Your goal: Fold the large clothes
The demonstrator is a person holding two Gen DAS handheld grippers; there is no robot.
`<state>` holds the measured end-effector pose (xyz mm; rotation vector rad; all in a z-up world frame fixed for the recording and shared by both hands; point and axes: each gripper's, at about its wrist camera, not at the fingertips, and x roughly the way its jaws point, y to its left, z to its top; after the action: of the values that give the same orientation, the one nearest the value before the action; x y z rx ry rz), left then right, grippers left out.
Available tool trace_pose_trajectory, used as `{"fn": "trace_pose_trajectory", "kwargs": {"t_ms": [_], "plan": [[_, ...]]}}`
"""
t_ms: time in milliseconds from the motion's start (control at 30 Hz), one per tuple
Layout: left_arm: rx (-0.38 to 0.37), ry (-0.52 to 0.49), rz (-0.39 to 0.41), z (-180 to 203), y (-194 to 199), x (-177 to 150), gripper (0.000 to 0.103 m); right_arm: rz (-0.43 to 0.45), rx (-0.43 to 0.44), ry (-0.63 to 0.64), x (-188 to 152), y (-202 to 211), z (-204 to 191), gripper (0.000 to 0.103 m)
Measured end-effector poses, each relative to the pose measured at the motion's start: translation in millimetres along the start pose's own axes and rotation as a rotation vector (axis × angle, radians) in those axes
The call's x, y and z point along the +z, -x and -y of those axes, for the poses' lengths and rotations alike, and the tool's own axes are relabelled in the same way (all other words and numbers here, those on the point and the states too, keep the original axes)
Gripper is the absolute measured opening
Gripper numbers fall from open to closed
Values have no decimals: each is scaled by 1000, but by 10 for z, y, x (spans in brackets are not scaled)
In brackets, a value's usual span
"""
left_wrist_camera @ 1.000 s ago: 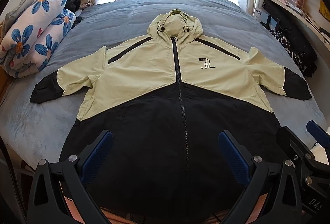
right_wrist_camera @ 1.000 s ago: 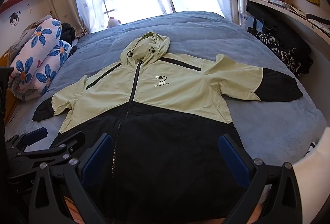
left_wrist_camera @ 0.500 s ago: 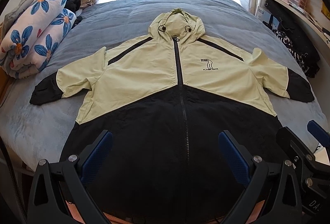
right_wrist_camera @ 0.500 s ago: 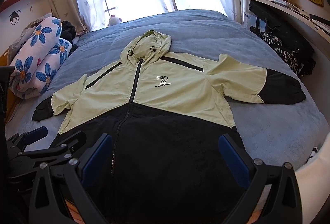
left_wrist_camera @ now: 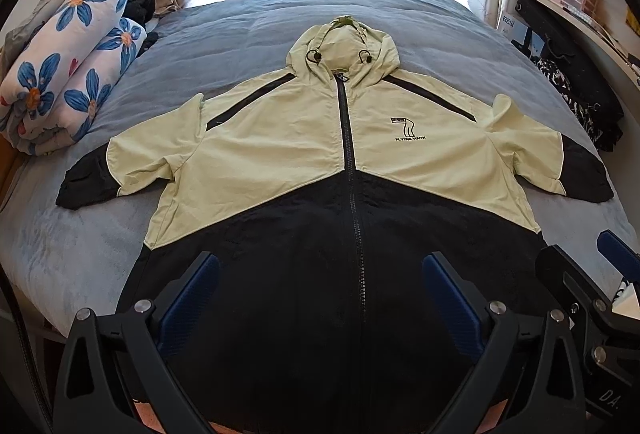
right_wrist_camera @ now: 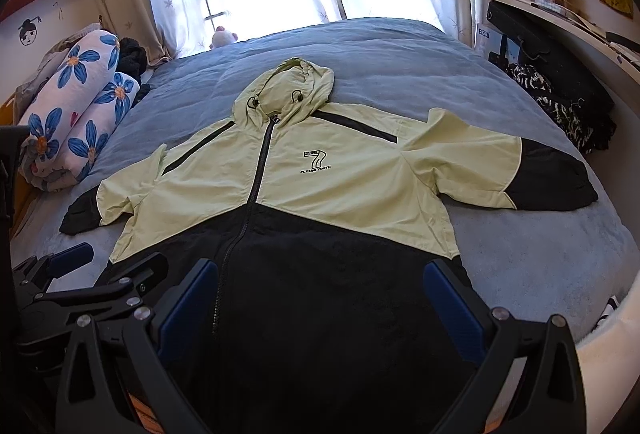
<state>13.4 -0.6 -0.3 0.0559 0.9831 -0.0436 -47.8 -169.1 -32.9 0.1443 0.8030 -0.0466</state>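
One pale green and black zip-front hooded jacket (left_wrist_camera: 348, 170) lies flat and face up on a blue-grey bed (left_wrist_camera: 248, 34). Its long axis runs from the near edge toward the window: black hem nearest, hood (left_wrist_camera: 344, 46) pointing away, both sleeves spread sideways. The left hand-held gripper (left_wrist_camera: 320, 298) hovers over the hem with jaws spread wide, grasping nothing. The right hand-held gripper (right_wrist_camera: 320, 298) is likewise released and empty. A rolled white quilt with blue flowers (left_wrist_camera: 64, 82) rests at the bed's left edge.
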Motion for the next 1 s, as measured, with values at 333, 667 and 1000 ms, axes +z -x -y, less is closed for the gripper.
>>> {"fn": "trace_pose_trajectory", "kwargs": {"t_ms": [333,667,1000], "plan": [[-19,5,12,46,-13,185,97,15,-23,19,187,-13,-17,103],[-57,-50,104,310,207,618,96,30,-31,41,637,183,145,103],[-132,-111,163,765,386,1202,97,112,-137,40,1129,546,477,103]]}}
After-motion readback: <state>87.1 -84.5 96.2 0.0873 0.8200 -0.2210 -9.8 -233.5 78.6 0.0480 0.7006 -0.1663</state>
